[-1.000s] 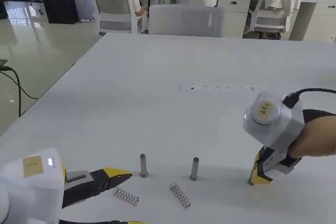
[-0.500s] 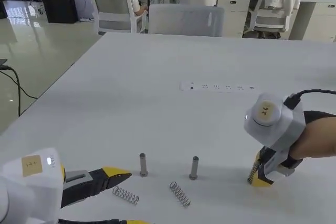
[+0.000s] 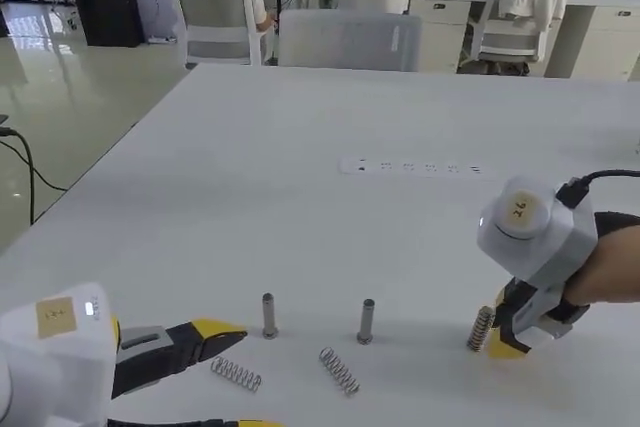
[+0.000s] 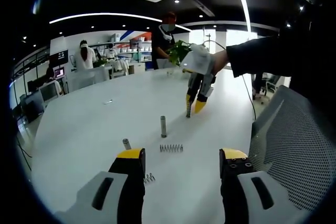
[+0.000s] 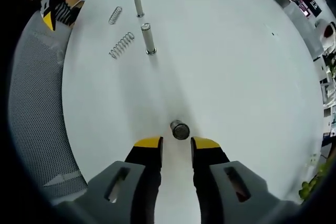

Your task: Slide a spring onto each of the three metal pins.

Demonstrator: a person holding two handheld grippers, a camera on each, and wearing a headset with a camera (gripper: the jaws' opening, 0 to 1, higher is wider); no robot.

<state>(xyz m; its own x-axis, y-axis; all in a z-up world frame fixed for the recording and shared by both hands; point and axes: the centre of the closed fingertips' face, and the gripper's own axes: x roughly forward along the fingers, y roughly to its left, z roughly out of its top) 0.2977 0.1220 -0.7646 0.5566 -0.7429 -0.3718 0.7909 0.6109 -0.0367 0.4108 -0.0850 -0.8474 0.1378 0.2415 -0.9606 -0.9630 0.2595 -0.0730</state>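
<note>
Spring (image 3: 481,328) on pin (image 5: 180,129) | just ahead of right claw (image 5: 176,141) (parted) | left claw (image 4: 181,153) spread

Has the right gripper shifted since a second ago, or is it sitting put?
Yes. Measured against the middle pin, the right gripper has drawn away to the right in the head view, uncovering the upright spring beside its jaws.

White chairs (image 3: 215,19) and desks (image 3: 442,15) stand beyond the white workbench (image 3: 300,167).
</note>
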